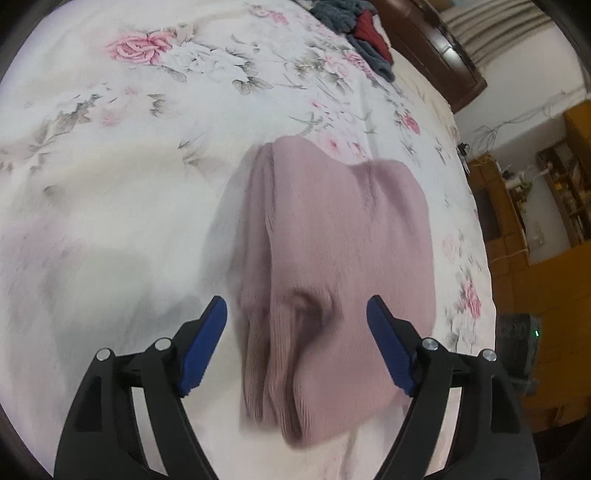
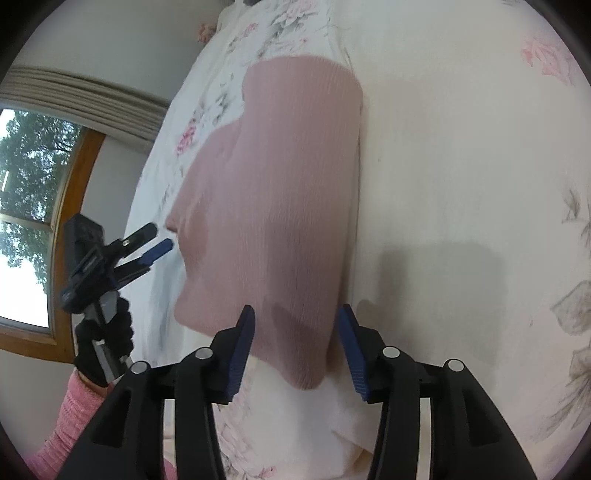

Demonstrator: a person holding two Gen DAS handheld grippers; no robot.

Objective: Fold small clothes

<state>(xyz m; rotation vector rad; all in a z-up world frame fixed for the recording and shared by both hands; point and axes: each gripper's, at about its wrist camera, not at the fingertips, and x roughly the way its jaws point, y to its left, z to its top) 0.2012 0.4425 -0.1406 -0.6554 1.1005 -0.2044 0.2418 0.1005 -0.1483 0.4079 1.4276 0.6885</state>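
**Pink knit lies partly folded on the bed; both claws hang empty.**

Left wrist view: your left claw (image 1: pixel 297 345) is spread wide above the pink knit garment (image 1: pixel 332 258), which lies bunched with ridges on the floral bedsheet (image 1: pixel 129 184). More clothes wait in the far pile (image 1: pixel 362 33). Right wrist view: your right claw (image 2: pixel 297 350) is released too, straddling the garment's near edge; smoothing and a further fold seem left.

One pink knit garment (image 1: pixel 332 258), one floral bedsheet (image 1: pixel 129 166), two grippers, one clothes pile (image 1: pixel 354 26).
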